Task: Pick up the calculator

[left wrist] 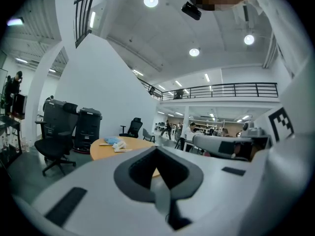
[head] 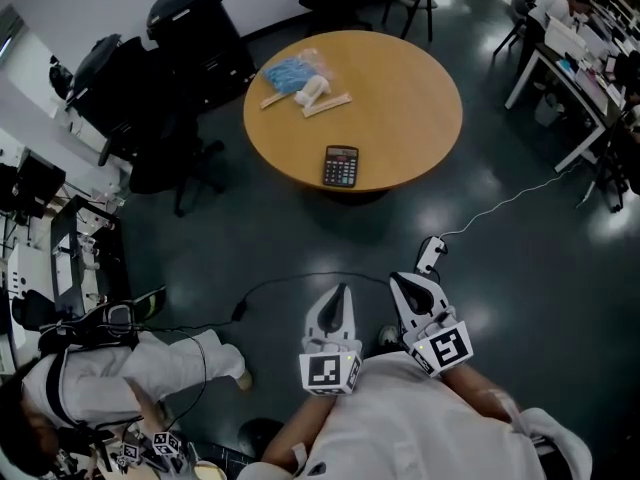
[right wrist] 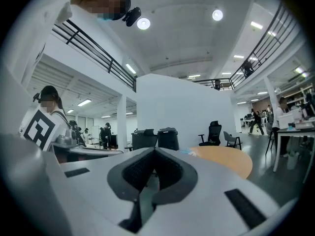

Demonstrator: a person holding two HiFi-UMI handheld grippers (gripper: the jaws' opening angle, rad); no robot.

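The black calculator [head: 341,166] lies flat near the front edge of a round wooden table [head: 410,108]. My left gripper [head: 341,290] and right gripper [head: 397,279] are held side by side close to my body, over the dark floor and well short of the table. Both point toward the table with jaws shut and nothing between them. In the left gripper view the left gripper [left wrist: 157,149] shows the table [left wrist: 106,149] far ahead at the left. From the right gripper [right wrist: 155,151], the table [right wrist: 226,160] lies ahead at the right. Neither gripper view shows the calculator.
A blue bag with white packets [head: 300,76] lies at the table's far side. Black office chairs [head: 165,153] and black bins [head: 200,28] stand left of the table. A power strip with white cable [head: 431,252] lies on the floor. A person [head: 120,373] sits at lower left.
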